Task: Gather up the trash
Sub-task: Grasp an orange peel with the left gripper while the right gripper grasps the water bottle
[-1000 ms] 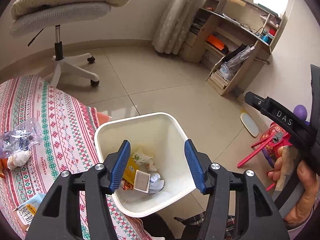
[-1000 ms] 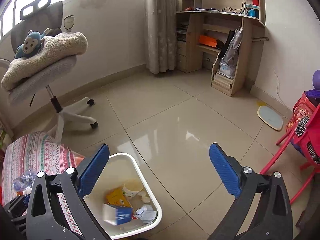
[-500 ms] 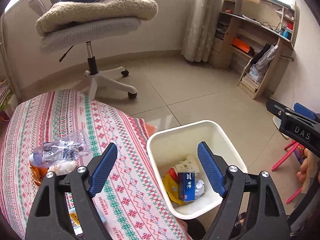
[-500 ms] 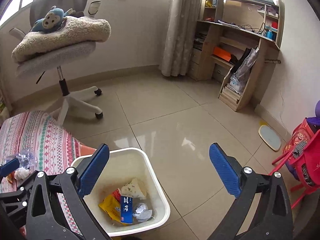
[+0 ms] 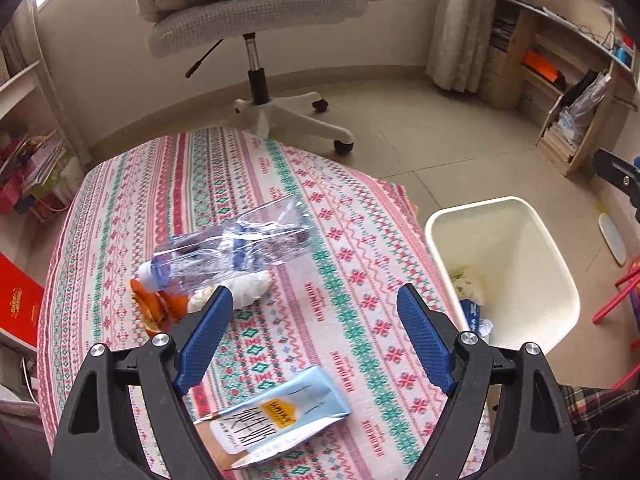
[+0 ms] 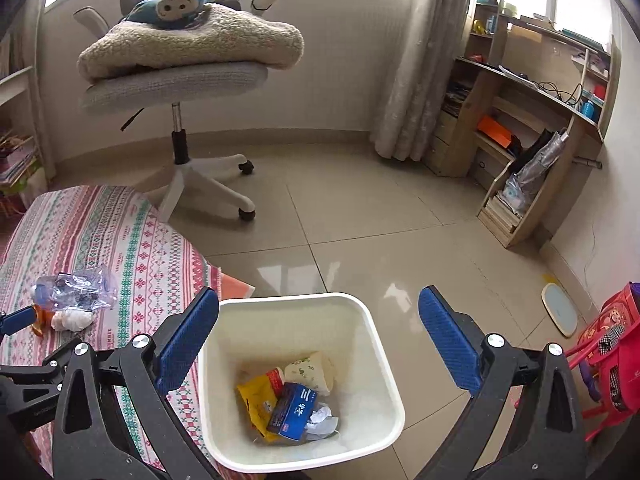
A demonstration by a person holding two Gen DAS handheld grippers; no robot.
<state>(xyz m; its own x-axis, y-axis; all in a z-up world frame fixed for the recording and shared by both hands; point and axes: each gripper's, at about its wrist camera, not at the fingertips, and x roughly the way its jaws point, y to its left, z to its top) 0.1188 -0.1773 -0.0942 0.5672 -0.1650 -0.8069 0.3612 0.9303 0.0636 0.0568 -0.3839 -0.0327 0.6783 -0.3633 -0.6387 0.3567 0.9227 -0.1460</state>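
Note:
My left gripper [image 5: 316,334] hangs open and empty over the patterned tablecloth [image 5: 224,184]. Ahead of it lie a crushed clear plastic bottle [image 5: 236,248], a crumpled white tissue [image 5: 246,290] and orange peel [image 5: 156,306]. A light blue packet [image 5: 276,416] lies just below its fingers. The white bin [image 5: 504,264] stands on the floor at the table's right. My right gripper [image 6: 320,340] is open and empty above that bin [image 6: 296,360], which holds a blue box [image 6: 294,410], a yellow wrapper [image 6: 256,400], a paper cup [image 6: 310,370] and crumpled paper. The bottle [image 6: 76,286] shows at the left there.
A grey office chair [image 6: 180,80] with a folded blanket and a blue plush monkey [image 6: 176,0] stands behind the table. A wooden desk with shelves [image 6: 528,132] fills the right wall. A red child's chair and bag [image 6: 612,344] stand at the far right.
My left gripper has swung left from over the bin to over the table, its jaws widening; the blue box it dropped now lies in the bin. The right gripper shifted over the bin.

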